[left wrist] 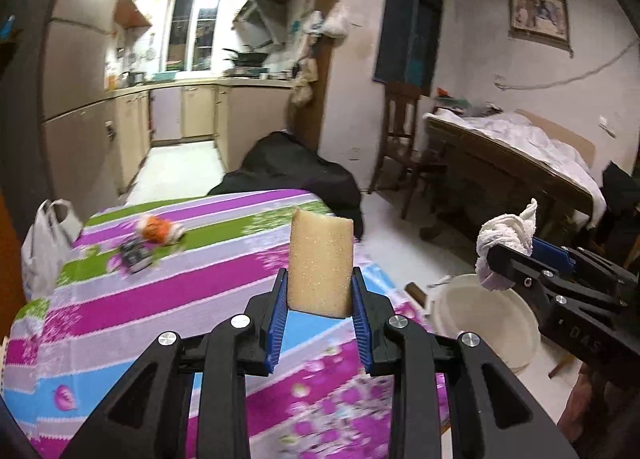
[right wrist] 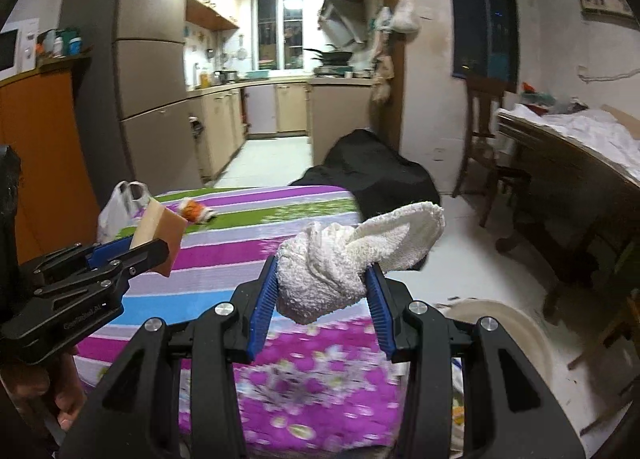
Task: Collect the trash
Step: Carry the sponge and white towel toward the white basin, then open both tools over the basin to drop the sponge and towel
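My left gripper is shut on a tan sponge that stands upright between its blue pads, above the striped tablecloth. The same sponge shows at the left in the right wrist view. My right gripper is shut on a bunched white towel, also seen at the right as the towel in the left wrist view. On the far part of the table lie an orange crumpled wrapper and a dark packet. A white plastic bag hangs at the table's far left edge.
A white bucket stands on the floor right of the table. A black bag heap lies beyond the table. A wooden chair and a bed fill the right side. The kitchen opens behind.
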`<state>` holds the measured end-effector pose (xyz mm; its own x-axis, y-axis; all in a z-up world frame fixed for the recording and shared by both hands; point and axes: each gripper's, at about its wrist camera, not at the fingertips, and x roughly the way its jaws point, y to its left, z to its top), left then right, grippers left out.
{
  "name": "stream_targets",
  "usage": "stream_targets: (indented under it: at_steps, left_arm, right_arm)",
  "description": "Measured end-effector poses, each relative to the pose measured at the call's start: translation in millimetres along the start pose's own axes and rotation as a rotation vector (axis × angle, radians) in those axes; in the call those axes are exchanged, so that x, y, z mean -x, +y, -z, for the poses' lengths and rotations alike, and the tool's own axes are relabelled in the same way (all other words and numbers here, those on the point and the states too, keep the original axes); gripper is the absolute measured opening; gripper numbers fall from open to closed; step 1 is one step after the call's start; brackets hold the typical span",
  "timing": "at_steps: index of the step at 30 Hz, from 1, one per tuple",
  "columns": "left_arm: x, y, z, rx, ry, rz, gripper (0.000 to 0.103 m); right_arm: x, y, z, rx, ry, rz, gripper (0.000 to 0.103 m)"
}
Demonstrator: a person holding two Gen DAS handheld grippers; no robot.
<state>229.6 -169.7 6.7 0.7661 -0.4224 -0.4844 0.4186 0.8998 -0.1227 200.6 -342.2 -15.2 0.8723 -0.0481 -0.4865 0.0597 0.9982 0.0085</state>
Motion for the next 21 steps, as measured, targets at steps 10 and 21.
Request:
stream_targets:
  at_steps: [10, 21]
  left_arm:
    - [-55.5, -88.2, -11.7, -0.071, 0.063, 0.151, 0.031]
    - [-147.7, -170.6, -16.0, -0.132, 0.211, 0.306, 0.031]
  right_arm:
    - [3.5, -74.7, 7.5, -0.072, 0.076, 0.140, 0.041]
    - [-10.1, -140.5, 21.4, -0.186, 0.207, 0.217, 0.041]
